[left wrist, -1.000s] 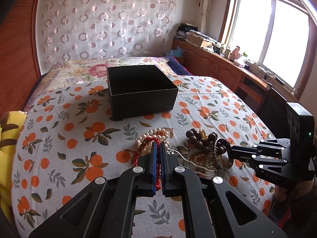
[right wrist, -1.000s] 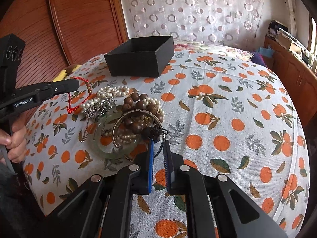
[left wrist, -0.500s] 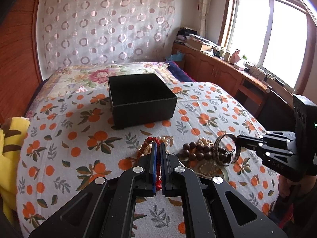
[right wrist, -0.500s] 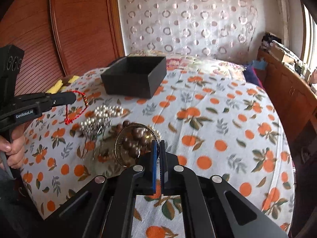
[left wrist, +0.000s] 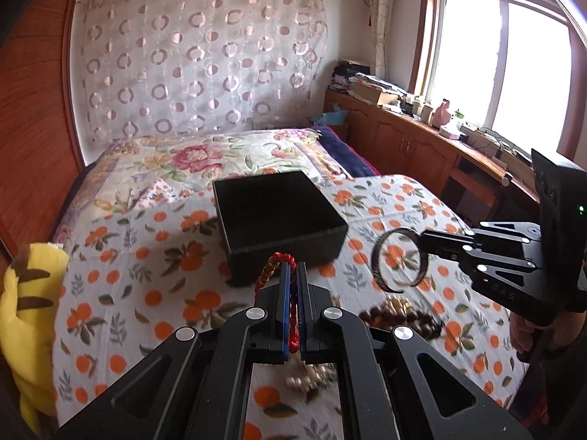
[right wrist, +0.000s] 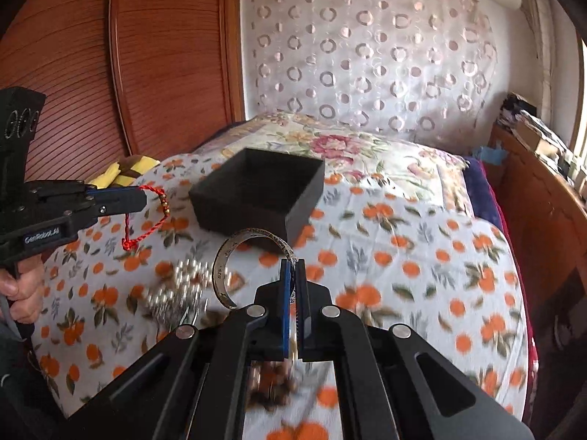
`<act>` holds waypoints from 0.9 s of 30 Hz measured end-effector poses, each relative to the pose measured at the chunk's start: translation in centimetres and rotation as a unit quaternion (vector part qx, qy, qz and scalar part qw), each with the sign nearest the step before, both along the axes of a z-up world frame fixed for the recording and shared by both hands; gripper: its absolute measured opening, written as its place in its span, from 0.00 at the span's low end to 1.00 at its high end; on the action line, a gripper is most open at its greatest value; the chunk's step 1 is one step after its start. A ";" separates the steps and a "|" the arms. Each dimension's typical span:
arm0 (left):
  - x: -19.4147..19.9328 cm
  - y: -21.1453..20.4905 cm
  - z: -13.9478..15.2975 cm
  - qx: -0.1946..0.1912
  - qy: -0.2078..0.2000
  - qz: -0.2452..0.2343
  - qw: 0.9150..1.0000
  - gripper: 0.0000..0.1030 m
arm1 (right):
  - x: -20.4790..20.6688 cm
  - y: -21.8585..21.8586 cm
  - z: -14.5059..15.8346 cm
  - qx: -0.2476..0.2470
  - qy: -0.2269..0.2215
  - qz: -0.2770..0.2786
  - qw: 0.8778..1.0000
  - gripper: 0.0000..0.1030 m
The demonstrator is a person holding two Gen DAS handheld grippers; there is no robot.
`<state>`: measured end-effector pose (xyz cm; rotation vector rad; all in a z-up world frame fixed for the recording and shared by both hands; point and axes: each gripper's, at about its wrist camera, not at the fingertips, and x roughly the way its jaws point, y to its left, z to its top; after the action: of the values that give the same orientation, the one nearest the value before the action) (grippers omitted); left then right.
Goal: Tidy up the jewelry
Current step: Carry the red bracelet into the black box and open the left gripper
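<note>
An open black box sits on the orange-print bedspread. My left gripper is shut on a red cord bracelet, lifted off the bed just short of the box. My right gripper is shut on a silver open bangle, held in the air right of the box. Below them lie brown wooden beads and pearl strands, blurred.
A yellow plush toy lies at the bed's left edge by the wooden headboard. A wooden cabinet with clutter runs under the window on the right. A hand grips the left tool.
Both grippers rose from the jewelry pile toward the box. The right gripper shut on the bangle and lifted it; the left carried the red bracelet up.
</note>
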<state>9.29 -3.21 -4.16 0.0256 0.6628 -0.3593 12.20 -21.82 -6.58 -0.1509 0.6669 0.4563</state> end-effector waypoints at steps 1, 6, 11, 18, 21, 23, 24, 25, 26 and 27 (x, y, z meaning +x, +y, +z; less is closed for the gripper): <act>0.5 0.1 0.3 0.000 -0.001 0.002 1.000 0.02 | 0.6 0.2 0.2 0.001 -0.002 0.003 1.000 0.03; 2.7 0.5 1.5 -0.001 -0.007 0.008 1.000 0.02 | 4.2 1.3 1.4 0.010 -0.014 0.019 1.000 0.03; 5.2 0.7 2.2 0.004 -0.009 0.015 1.000 0.02 | 8.2 2.8 1.4 0.006 -0.010 0.042 0.999 0.03; 8.5 0.6 1.9 0.007 0.000 0.020 1.000 0.02 | 10.1 5.2 -0.6 -0.015 0.014 0.073 0.997 0.04; 9.4 0.4 1.4 0.009 0.005 0.018 1.000 0.02 | 10.3 5.8 -1.2 -0.021 0.020 0.080 0.996 0.00; 10.1 0.2 1.2 0.010 0.009 0.017 1.000 0.02 | 10.3 5.9 -1.5 -0.026 0.024 0.081 0.996 0.00; 10.3 0.1 1.0 0.010 0.011 0.016 1.000 0.02 | 10.3 5.9 -1.5 -0.029 0.025 0.078 0.996 0.01; 10.7 -0.1 0.9 0.011 0.014 0.014 1.000 0.02 | 10.3 5.7 -1.5 -0.029 0.024 0.077 0.996 0.01; 10.8 -0.2 0.8 0.010 0.015 0.013 1.000 0.02 | 10.2 5.5 -1.4 -0.027 0.024 0.077 0.996 0.01; 11.1 -0.3 0.7 0.009 0.017 0.011 1.000 0.02 | 10.2 5.1 -1.2 -0.024 0.023 0.076 0.997 0.01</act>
<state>20.39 -3.53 -3.49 0.0298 0.6997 -0.3328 22.45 -16.68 -7.81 -0.2384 0.7146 0.5906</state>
